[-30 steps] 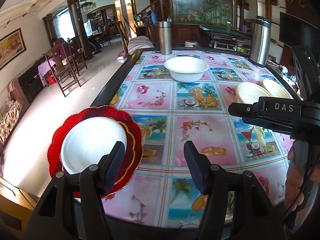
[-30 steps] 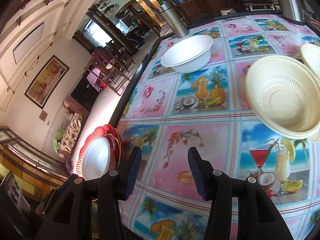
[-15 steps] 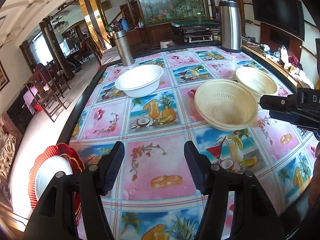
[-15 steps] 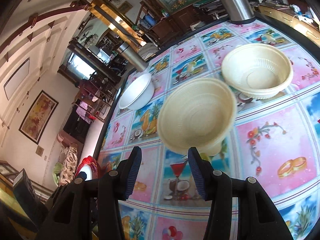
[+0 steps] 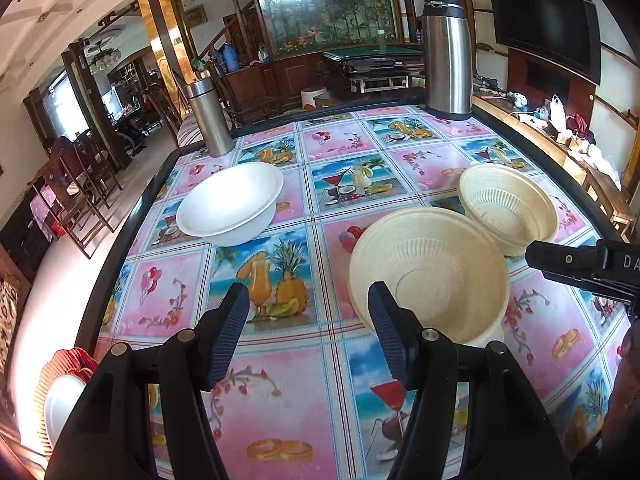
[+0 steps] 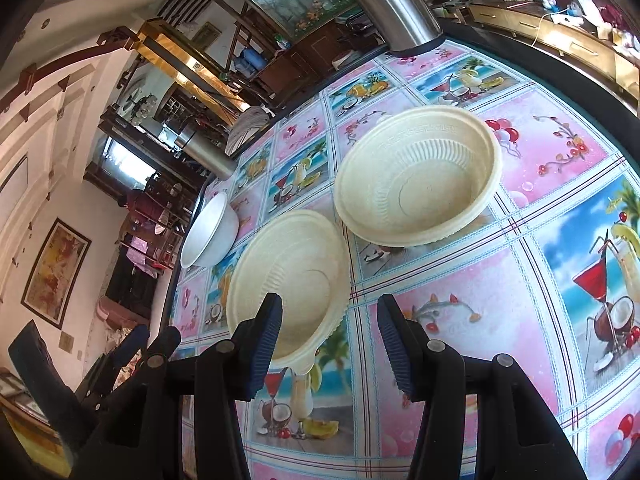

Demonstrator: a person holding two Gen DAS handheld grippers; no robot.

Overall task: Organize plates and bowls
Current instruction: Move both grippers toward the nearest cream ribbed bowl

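1. As the table point(image 5: 320, 216) shows, three bowls sit mouth-up: two cream bowls, near point(image 5: 430, 272) and far point(image 5: 508, 208), just beside each other, one white bowl point(image 5: 230, 204) apart.
2. A plate stack point(image 5: 60, 396) lies flat at the table's left edge.
3. The left gripper point(image 5: 308, 324) and right gripper point(image 6: 326, 340) both gape wide, holding nothing.

- Left gripper point(image 5: 308, 334): jaws apart, nothing between them; bare tablecloth point(image 5: 280, 360) ahead up to the white bowl point(image 5: 230, 204).
- Near cream bowl point(image 5: 430, 272) sits just right of the left gripper's right finger, blocking that side.
- Far cream bowl point(image 6: 418, 184) almost touches the near one; no passage between them.
- Right gripper point(image 6: 328, 342): open tablecloth ahead and to its right.
- Tall flask point(image 5: 448, 56) and slim flask point(image 5: 210, 118) stand at the far edge.
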